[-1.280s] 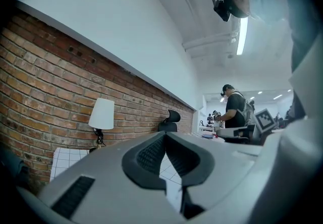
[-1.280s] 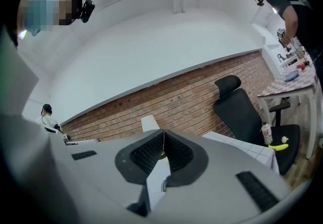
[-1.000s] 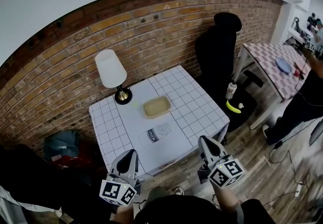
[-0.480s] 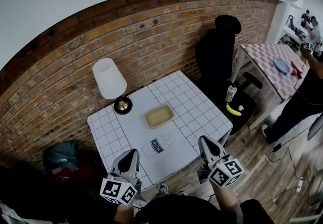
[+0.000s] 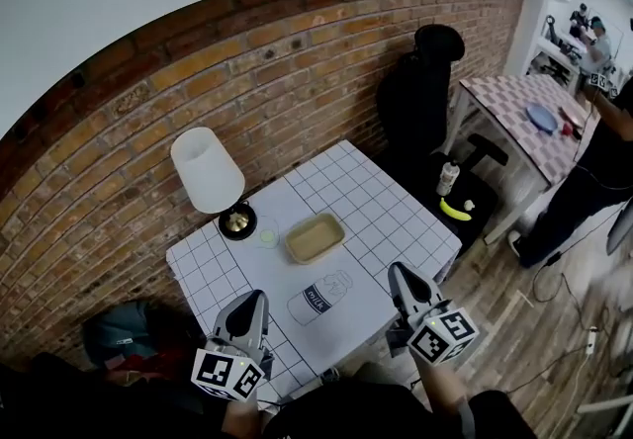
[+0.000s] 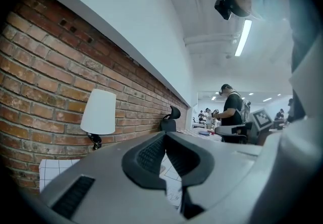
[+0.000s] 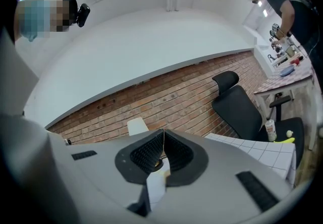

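Both grippers hang in the air in front of a small table (image 5: 396, 229) with a white grid cloth. My left gripper (image 5: 254, 297) is shut and holds nothing; in the left gripper view its jaws (image 6: 165, 135) meet at the tips. My right gripper (image 5: 398, 273) is likewise shut and empty, jaws (image 7: 163, 132) touching. On the table lie a clear milk bottle (image 5: 319, 297) on its side, nearest the grippers, and behind it a tan tray (image 5: 316, 237). A white-shaded lamp (image 5: 208, 170) stands at the table's back left.
A brick wall (image 5: 297, 51) runs behind the table. A black office chair (image 5: 425, 91) stands to the right with a bottle (image 5: 450, 177) and a banana (image 5: 455, 212) on its seat. Further right are a checkered table (image 5: 529, 111) and a person (image 5: 593, 180). A blue bag (image 5: 119, 338) lies on the floor at left.
The table, lamp and brick wall have come closer in all views. Both grippers stay shut and keep their places in the head view.
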Demonstrator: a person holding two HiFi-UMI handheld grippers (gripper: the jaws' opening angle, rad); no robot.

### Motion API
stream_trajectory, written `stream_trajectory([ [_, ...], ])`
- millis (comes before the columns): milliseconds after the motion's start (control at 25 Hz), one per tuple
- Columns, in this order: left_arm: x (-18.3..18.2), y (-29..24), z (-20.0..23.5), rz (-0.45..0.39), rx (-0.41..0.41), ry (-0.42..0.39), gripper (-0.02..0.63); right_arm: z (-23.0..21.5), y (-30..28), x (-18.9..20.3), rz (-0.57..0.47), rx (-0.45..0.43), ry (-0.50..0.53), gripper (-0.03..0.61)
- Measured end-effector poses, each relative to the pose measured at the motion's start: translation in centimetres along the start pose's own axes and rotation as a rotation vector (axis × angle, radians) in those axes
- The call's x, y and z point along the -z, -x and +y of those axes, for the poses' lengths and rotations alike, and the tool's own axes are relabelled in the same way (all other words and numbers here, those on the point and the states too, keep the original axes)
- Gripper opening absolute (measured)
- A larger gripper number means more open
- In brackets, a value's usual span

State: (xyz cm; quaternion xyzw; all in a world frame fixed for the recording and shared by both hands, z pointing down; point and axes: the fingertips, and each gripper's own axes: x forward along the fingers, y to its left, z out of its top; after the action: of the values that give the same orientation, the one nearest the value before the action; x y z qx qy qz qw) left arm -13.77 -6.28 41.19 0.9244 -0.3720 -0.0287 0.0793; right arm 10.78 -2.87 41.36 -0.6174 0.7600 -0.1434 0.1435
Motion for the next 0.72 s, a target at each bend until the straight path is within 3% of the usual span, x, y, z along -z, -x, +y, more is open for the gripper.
stream_trajectory([
  [360, 1.4, -2.1, 1.4, 0.034, -0.015, 0.037, 0.011, -1.4, -2.7, 0.4, 0.025, 0.013, 0.003, 0.005],
  [720, 1.5, -5.1, 3.2, 0.014, -0.147, 0.066, 0.011, -4.0, -8.0, 0.0, 0.091, -0.075, 0.016, 0.005],
])
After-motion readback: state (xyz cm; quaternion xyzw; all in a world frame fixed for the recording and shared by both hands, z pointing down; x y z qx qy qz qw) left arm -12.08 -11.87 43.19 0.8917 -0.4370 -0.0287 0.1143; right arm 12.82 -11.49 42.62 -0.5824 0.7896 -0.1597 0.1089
